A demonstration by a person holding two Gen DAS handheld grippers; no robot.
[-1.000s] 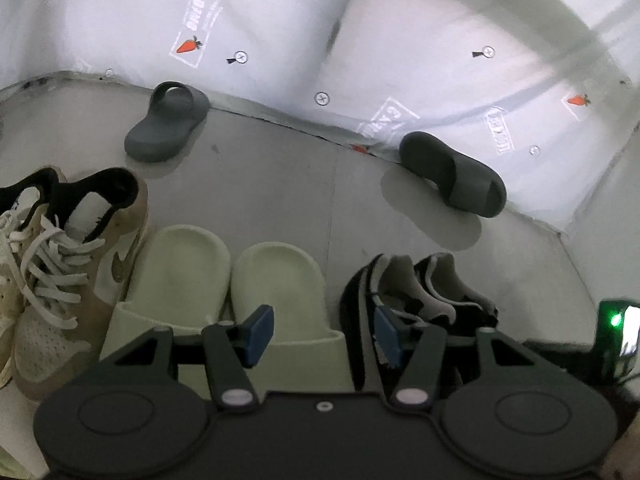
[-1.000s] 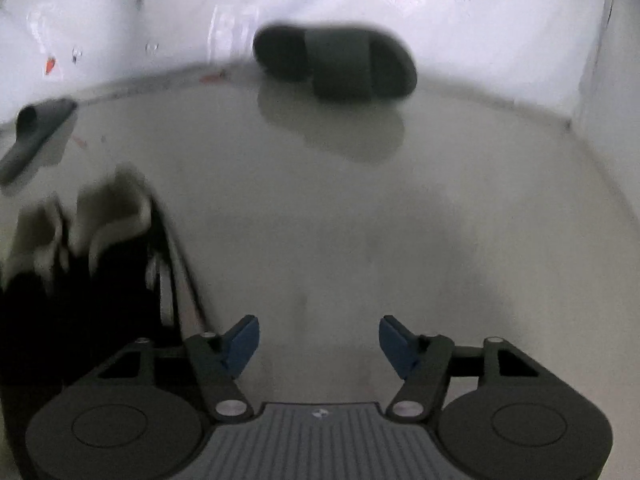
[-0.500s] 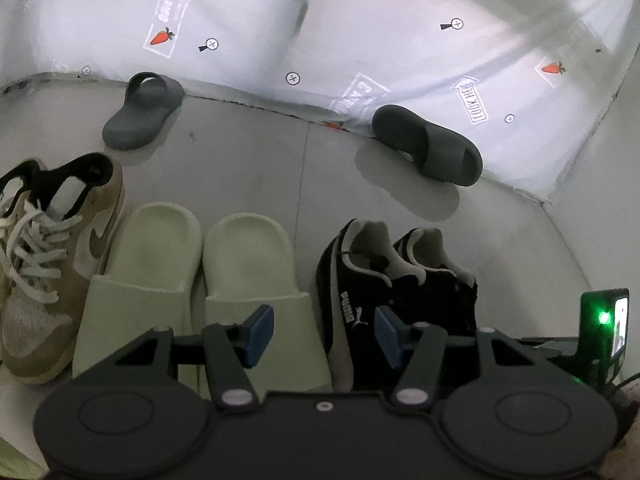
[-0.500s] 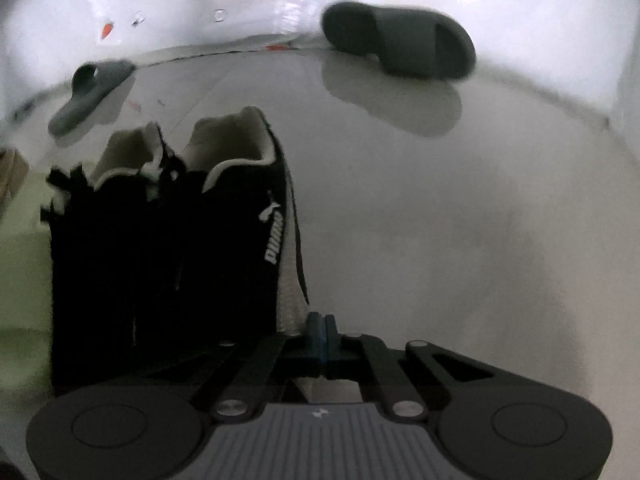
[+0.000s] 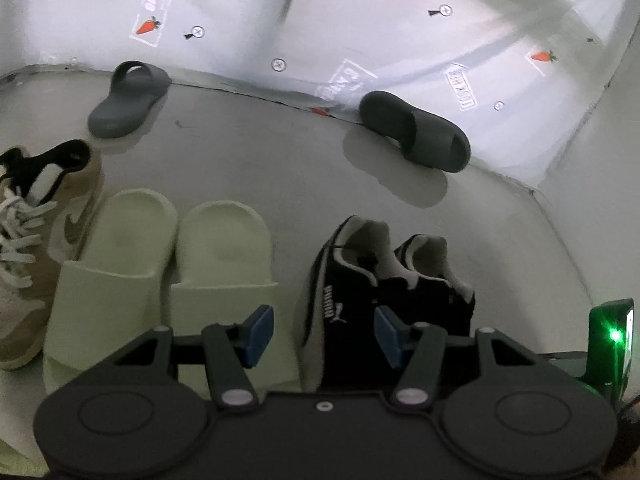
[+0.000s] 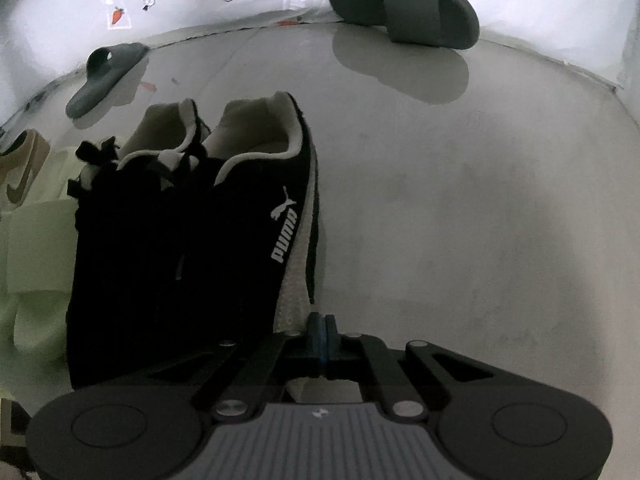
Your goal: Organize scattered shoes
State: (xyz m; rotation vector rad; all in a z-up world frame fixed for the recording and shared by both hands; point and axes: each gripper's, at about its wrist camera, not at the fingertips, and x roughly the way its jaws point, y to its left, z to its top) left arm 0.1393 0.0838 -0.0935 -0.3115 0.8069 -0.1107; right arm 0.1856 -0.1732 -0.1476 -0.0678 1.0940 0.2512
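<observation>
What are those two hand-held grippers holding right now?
Nothing: the left hand-held gripper is open above the shoes, and the right hand-held gripper is shut with nothing between its pads.

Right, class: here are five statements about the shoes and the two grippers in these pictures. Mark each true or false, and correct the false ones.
1. The two dark grey slides lie side by side as a neat pair. False: one dark grey slide and the other dark grey slide lie far apart by the wall.
2. The pale green slides sit side by side. True.
3. The left gripper is shut. False: its jaws stand open, holding nothing.
4. The right gripper is shut, beside the black sneakers. True.
5. The black sneakers are between the tan sneaker and the pale green slides. False: the slides are between the tan and black sneakers.
</observation>
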